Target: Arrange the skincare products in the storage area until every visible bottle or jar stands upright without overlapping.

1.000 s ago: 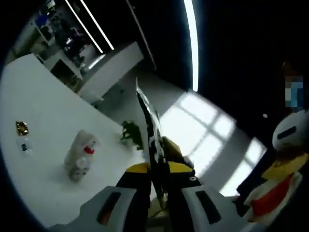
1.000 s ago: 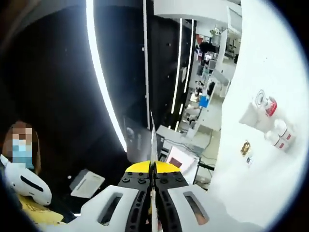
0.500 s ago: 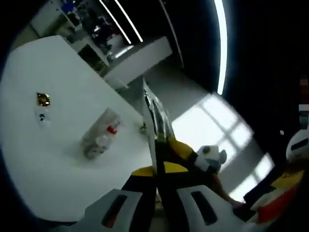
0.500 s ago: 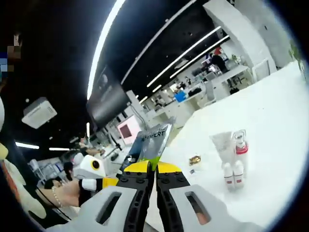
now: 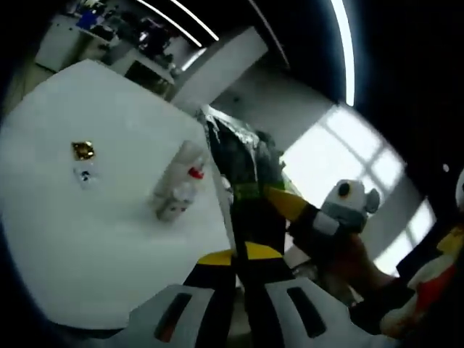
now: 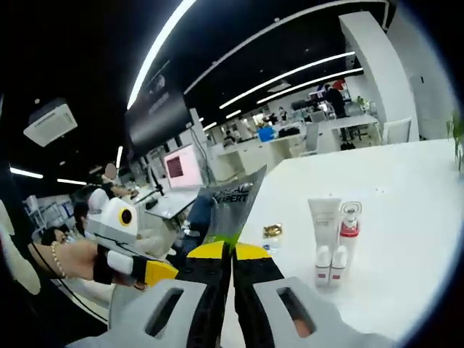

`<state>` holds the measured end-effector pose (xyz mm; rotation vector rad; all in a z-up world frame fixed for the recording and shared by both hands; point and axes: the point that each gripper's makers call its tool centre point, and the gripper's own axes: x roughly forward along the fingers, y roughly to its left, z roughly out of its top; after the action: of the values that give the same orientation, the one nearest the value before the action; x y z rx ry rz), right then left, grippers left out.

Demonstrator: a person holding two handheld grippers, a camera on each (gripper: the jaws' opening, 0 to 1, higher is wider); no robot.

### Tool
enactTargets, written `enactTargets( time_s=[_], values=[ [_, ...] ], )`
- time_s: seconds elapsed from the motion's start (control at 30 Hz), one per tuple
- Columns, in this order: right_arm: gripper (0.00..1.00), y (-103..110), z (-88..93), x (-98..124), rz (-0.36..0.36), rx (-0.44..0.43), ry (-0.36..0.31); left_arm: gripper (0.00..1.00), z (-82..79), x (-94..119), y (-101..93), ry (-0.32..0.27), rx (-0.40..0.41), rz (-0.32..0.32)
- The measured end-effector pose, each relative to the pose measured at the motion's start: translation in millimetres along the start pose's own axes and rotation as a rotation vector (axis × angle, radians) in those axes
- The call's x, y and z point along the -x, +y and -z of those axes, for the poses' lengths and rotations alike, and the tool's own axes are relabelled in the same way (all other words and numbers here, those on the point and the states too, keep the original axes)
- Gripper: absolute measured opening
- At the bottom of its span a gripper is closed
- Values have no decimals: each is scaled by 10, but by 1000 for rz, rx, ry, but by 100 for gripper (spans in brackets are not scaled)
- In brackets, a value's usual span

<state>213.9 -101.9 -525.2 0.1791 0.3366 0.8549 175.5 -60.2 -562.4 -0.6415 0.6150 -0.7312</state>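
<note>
right gripper view: we see the right gripper (image 6: 232,250) with its jaws pressed together on the lower edge of a dark foil packet (image 6: 233,206) that stands up from the tips, printed with pale lettering. to its left the left gripper (image 6: 119,250) reaches in, white with a yellow and black jaw, held by a hand (image 6: 61,262) with a bead bracelet at the wrist. past the packet the white table (image 6: 406,239) spreads out to the right. on it the skincare products stand upright in a tight group: a white tube (image 6: 324,221), a red-collared pump bottle (image 6: 349,226) just beside it, and two small bottles (image 6: 330,265) in front, side by side. near them to the left lies a small gold jar (image 6: 272,230).

in the left gripper view the left gripper (image 5: 238,254) has its jaws closed on the same packet (image 5: 243,170), seen edge-on and blurred. the other gripper (image 5: 333,217) comes in from the right. the table (image 5: 87,246) lies to the left, tilted in the view, with the cluster of bottles (image 5: 177,192) and, well apart, the gold jar (image 5: 83,150). whether the bottles touch one another here we cannot tell.
</note>
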Motion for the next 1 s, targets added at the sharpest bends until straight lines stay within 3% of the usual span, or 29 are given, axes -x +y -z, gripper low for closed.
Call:
enactTargets(
  time_s=[0.23, 0.47, 0.7, 0.87, 1.0],
  values=[
    [8, -115, 69, -54, 20, 105, 32, 0, -45, 14, 127, 23, 32, 5],
    [15, -130, 83, -105, -13, 108, 34, 0, -124, 22, 167, 4, 76, 40],
    [35, -67, 141, -186, -57, 91, 47, 0, -191, -12, 226, 30, 66, 72],
    [49, 69, 171, -187, -131, 86, 54, 0, -195, -28, 192, 54, 68, 111],
    [68, 169, 226, -187, -176, 100, 64, 0, -206, -46, 174, 63, 81, 143]
  ],
)
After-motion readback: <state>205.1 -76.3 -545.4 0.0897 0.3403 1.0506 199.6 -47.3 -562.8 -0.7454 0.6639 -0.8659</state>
